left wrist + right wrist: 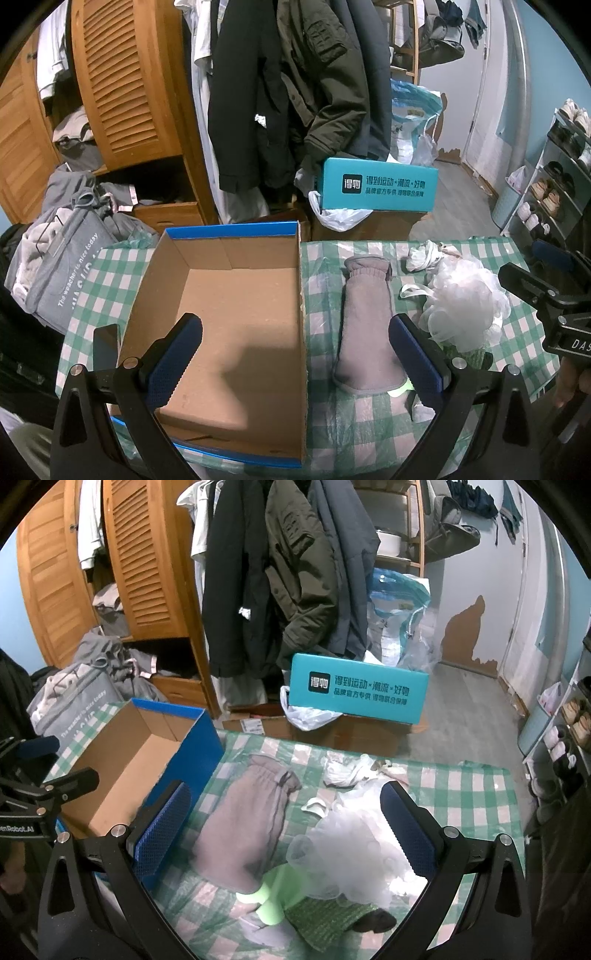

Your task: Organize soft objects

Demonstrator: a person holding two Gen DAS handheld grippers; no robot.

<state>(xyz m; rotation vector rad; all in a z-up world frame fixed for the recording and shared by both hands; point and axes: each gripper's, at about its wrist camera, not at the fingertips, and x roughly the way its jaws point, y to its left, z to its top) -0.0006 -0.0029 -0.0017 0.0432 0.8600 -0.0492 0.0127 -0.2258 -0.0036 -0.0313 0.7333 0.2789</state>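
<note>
My left gripper hangs open over the cardboard box, the grey mitt lying on the bench just inside its right finger. My right gripper gapes above the mitt and white mesh pouf; only its view shows a green item beneath.

A lived-in home bedroom or entry room is shown. Coats and jackets are hung in a row beside a louvred wooden wardrobe stuffed with clothes. A laundry bag is heaped with garments, a shoe rack is filled with pairs of shoes, and the bench is covered with a green checked cloth.
</note>
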